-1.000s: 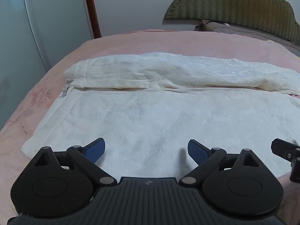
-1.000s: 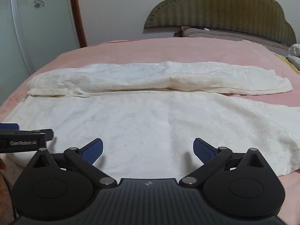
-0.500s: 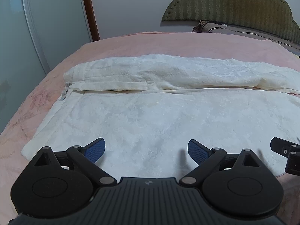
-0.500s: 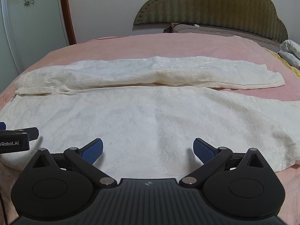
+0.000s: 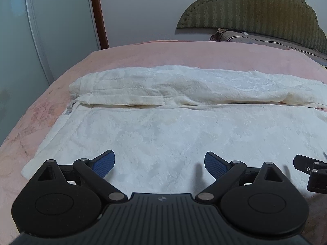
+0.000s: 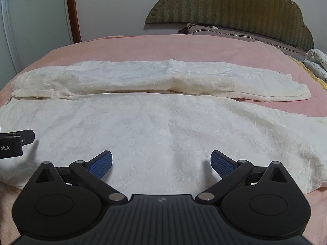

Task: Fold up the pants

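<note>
**A:** Status of the pants (image 6: 155, 134)?

**B:** Cream pants lie flat across the pink bedspread (image 6: 163, 47), lengthwise, waistband toward the wardrobe door (image 5: 51, 40). The far leg (image 6: 143, 77) lies on the headboard (image 6: 235, 6) side; the near leg (image 5: 163, 138) lies on the side away from the headboard, directly under both tools. The legs run side by side, touching along most of their length and parting at the cuffs.

**A:** Gripper condition?

**B:** Left gripper (image 5: 159, 161): jaws spread wide, nothing between the blue pads (image 5: 104, 161). Right gripper (image 6: 161, 161): same, wide apart, empty. Both hover over the near leg; neither pinches cloth.

**A:** Change over the last second?

**B:** Small. Both cameras have tipped back a little, so the headboard sits lower in each view and more wall shows above it. The right gripper has also drifted away from the left: its neighbour shows smaller at the frame edge. The fabric has not shifted.

**A:** Consequence for the task?

**B:** My judgement: no fold is started. The tools are spacing out along the near leg's outer edge, likely to grip it at two points and carry it over the far leg. Uneven lift risks a skewed fold.
</note>
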Available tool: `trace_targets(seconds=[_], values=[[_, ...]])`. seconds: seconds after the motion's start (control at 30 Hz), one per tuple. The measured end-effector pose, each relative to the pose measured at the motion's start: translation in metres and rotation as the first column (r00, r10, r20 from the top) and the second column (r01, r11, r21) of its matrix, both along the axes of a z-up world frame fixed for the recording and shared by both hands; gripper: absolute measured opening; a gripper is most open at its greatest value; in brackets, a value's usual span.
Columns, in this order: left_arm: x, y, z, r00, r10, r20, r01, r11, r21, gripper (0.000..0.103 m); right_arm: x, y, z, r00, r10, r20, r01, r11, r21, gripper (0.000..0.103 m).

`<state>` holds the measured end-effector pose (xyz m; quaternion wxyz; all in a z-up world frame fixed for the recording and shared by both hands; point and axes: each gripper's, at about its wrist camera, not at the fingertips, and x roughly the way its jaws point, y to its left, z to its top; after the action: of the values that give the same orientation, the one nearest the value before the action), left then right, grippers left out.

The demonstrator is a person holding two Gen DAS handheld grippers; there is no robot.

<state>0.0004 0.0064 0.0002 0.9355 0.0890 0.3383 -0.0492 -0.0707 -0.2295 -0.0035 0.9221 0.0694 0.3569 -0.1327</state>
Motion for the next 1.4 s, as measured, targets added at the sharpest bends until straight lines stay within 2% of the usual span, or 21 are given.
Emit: trace_targets(seconds=[0.43, 0.67, 0.87, 1.0, 1.07, 1.13, 1.2, 1.3, 1.4], values=[[0.007, 0.007, -0.003, 1.000, -0.002, 0.000, 0.002, 1.000, -0.010, 0.095, 0.018, -0.007, 0.002, 0.989, -0.144, -0.021, 0.142, 0.987, -0.081, 0.103], [0.009, 0.008, -0.002, 1.000, -0.002, 0.012, 0.002, 1.000, -0.013, 0.096, 0.024, -0.007, 0.002, 0.989, -0.145, -0.028, 0.142, 0.985, -0.095, 0.103], [0.014, 0.011, -0.004, 1.000, 0.004, 0.015, -0.004, 1.000, -0.009, 0.096, 0.032, -0.004, 0.002, 0.995, -0.100, -0.031, 0.096, 0.989, -0.115, 0.103], [0.021, 0.016, -0.004, 1.000, 0.016, 0.023, -0.016, 1.000, -0.010, 0.097, 0.041, 0.001, 0.004, 0.999, -0.028, -0.017, 0.025, 0.991, -0.128, 0.103], [0.026, 0.017, -0.003, 0.999, 0.024, 0.029, -0.024, 1.000, -0.004, 0.097, 0.045, 0.005, 0.009, 0.998, 0.053, 0.018, -0.051, 0.991, -0.125, 0.103], [0.032, 0.017, -0.002, 0.998, 0.036, 0.042, -0.037, 0.999, 0.007, 0.097, 0.049, 0.013, 0.017, 0.984, 0.161, 0.081, -0.148, 0.978, -0.145, 0.103], [0.037, 0.017, -0.003, 0.996, 0.053, 0.065, -0.055, 0.998, 0.023, 0.097, 0.057, 0.026, 0.025, 0.948, 0.290, 0.133, -0.255, 0.940, -0.227, 0.103], [0.043, 0.018, -0.006, 0.992, 0.082, 0.097, -0.087, 0.995, 0.052, 0.097, 0.085, 0.044, 0.028, 0.895, 0.436, 0.090, -0.382, 0.856, -0.348, 0.103], [0.049, 0.021, -0.011, 0.989, 0.105, 0.109, -0.112, 0.992, 0.064, 0.097, 0.125, 0.048, 0.030, 0.844, 0.531, 0.070, -0.478, 0.806, -0.350, 0.103]])
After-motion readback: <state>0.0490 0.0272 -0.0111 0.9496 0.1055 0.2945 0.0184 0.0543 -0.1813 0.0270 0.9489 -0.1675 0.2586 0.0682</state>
